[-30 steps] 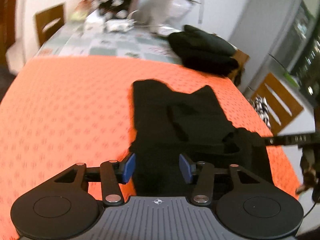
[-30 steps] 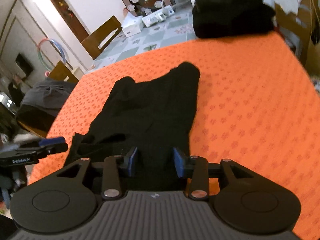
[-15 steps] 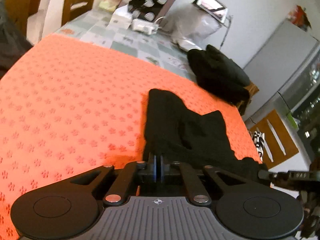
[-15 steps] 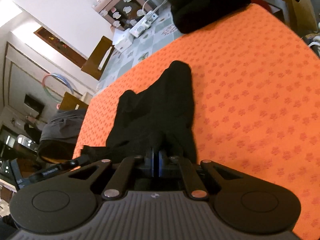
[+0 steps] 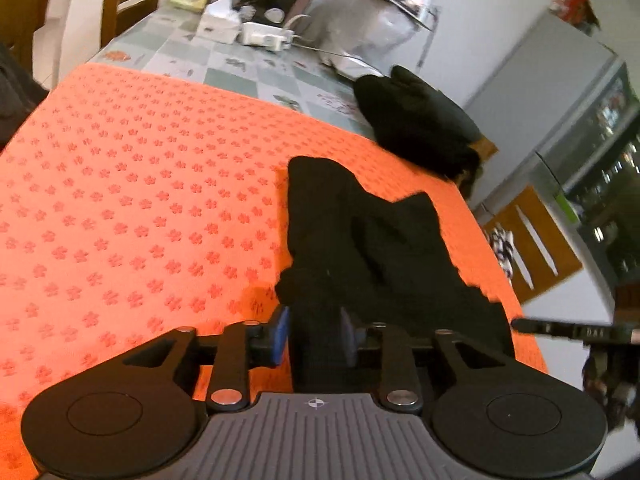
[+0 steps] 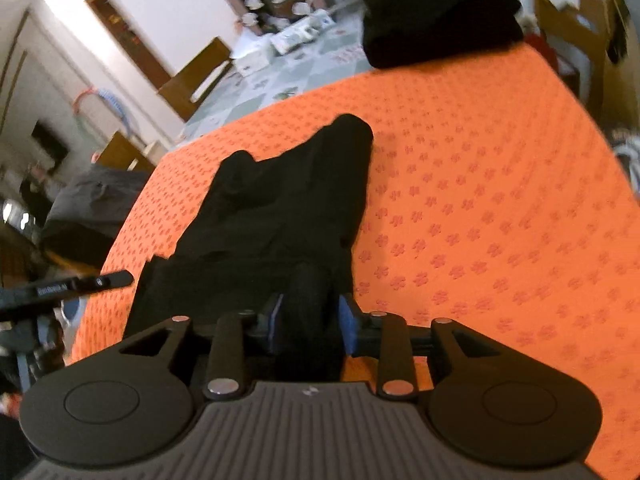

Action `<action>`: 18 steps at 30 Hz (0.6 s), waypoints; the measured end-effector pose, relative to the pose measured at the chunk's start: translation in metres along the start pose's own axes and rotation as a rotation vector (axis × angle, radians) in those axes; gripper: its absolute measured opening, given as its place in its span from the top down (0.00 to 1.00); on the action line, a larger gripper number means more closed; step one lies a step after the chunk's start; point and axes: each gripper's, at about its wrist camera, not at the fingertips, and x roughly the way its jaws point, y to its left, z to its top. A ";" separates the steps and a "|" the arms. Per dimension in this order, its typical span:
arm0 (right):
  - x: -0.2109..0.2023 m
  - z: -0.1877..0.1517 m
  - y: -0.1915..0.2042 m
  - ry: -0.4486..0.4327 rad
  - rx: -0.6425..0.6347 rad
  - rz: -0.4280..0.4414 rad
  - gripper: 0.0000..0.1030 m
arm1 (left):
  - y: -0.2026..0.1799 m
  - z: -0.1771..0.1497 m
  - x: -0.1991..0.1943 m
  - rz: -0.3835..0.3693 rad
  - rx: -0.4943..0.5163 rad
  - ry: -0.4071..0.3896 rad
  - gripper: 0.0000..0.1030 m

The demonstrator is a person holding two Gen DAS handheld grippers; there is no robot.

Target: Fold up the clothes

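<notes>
Cloth lay dark on the orange mat [image 5: 120, 184]: a black garment [image 5: 360, 240] stretched away from both grippers toward twelve o'clock, its far end rising in two uneven points. In the left wrist view we saw our left gripper [image 5: 314, 334] with jaws parted and the garment's near hem bunched between the blue pads [image 5: 282, 330]; we could not tell whether they pressed it. In the right wrist view our right gripper [image 6: 310, 322] stood likewise, jaws apart, the near edge of the garment [image 6: 288, 208] between them. At one o'clock from the left gripper a stack of folded black clothes [image 5: 416, 124] sat at the mat's far edge. At three o'clock a wooden chair [image 5: 532, 236] stood beside the table.
</notes>
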 end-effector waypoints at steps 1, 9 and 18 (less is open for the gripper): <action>-0.005 -0.004 0.002 0.005 -0.023 0.007 0.66 | -0.001 -0.003 -0.005 -0.005 0.016 0.014 0.65; -0.034 -0.037 0.020 0.060 -0.202 0.064 0.47 | 0.001 -0.042 -0.009 -0.094 0.022 0.174 0.60; -0.004 -0.075 0.050 0.178 -0.423 0.051 0.44 | -0.012 -0.062 0.006 -0.111 0.132 0.244 0.59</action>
